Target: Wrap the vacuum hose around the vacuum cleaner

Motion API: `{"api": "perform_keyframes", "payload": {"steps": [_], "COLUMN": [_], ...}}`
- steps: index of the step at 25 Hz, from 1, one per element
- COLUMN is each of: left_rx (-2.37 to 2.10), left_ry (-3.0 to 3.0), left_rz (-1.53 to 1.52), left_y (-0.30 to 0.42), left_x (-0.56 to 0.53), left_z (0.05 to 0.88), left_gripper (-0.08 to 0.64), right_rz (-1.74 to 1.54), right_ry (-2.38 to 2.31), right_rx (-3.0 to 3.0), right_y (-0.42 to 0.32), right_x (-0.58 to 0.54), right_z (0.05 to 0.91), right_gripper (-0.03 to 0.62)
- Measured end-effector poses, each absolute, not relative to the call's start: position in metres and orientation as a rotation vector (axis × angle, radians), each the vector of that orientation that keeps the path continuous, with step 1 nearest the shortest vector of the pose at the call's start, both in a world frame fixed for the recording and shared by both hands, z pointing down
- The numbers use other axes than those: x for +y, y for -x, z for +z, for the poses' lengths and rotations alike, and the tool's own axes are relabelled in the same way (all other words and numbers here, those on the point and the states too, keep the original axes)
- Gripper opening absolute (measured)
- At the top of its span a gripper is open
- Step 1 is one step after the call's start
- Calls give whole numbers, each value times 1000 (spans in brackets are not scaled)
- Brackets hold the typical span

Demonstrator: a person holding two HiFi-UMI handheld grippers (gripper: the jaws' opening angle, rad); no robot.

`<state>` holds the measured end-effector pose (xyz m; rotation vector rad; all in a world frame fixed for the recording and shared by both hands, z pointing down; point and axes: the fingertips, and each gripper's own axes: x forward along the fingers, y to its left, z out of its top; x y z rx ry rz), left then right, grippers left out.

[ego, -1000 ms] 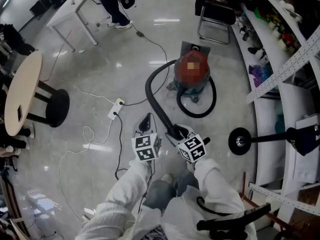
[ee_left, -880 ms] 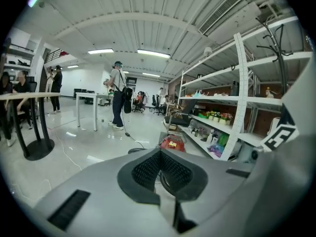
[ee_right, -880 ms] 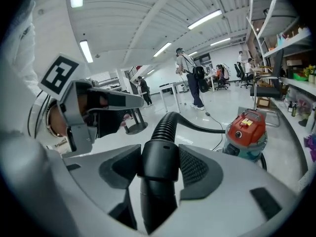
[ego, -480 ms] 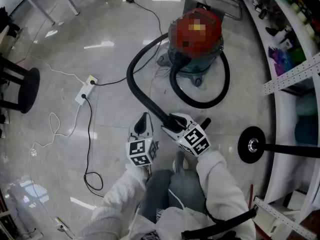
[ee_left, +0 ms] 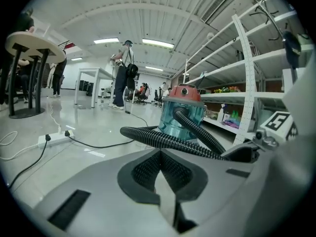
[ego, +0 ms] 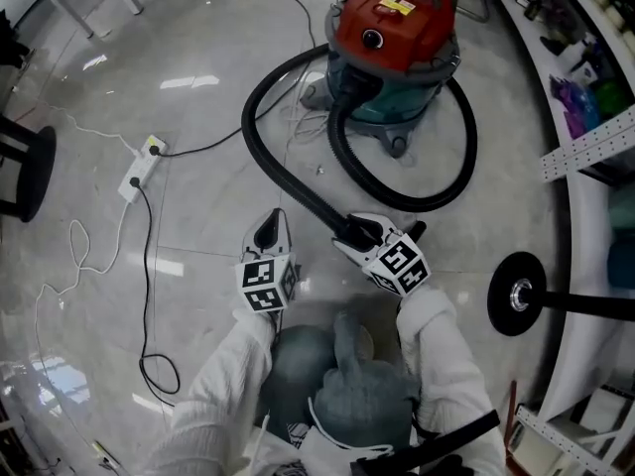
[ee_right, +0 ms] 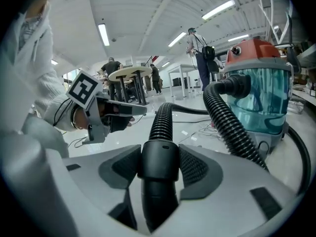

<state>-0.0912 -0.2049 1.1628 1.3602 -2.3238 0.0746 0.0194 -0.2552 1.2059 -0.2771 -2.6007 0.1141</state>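
The vacuum cleaner (ego: 395, 30), red lid over a teal drum, stands on the glossy floor ahead of me. Its black ribbed hose (ego: 260, 139) leaves the drum, curves round the right side and front, loops out to the left and comes back toward me. My right gripper (ego: 355, 234) is shut on the hose's smooth end cuff (ee_right: 159, 162), which fills the gap between the pads. My left gripper (ego: 270, 230) hovers just left of it, shut and empty; its pads meet in the left gripper view (ee_left: 159, 157), with the hose (ee_left: 168, 139) and the drum (ee_left: 181, 116) beyond.
A white power strip (ego: 139, 167) with black and white cables lies on the floor at left. A black round stand base (ego: 516, 294) sits at right, in front of the white shelving (ego: 595, 127). A dark stool base (ego: 22, 172) is at far left. People stand far off.
The vacuum now looks nearer and larger in the head view, as I have come closer. The right gripper still holds the hose end; the left stays beside it.
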Motion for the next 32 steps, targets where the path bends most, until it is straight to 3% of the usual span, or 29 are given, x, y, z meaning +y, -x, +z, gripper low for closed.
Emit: {"api": "perform_keyframes", "payload": {"steps": [24, 32], "left_rx": [-2315, -2286], "left_ry": [-1263, -1300], "left_rz": [105, 114], "left_y": [127, 127], "left_x": [-185, -187], "left_z": [1232, 1235], "left_gripper": [3, 3], "right_rz": [-236, -258], "right_ry": [406, 331], "right_rx": [-2076, -1992], "right_y": [-17, -33], "right_x": [-275, -303], "right_z": [1384, 1395], "right_gripper": [241, 270]}}
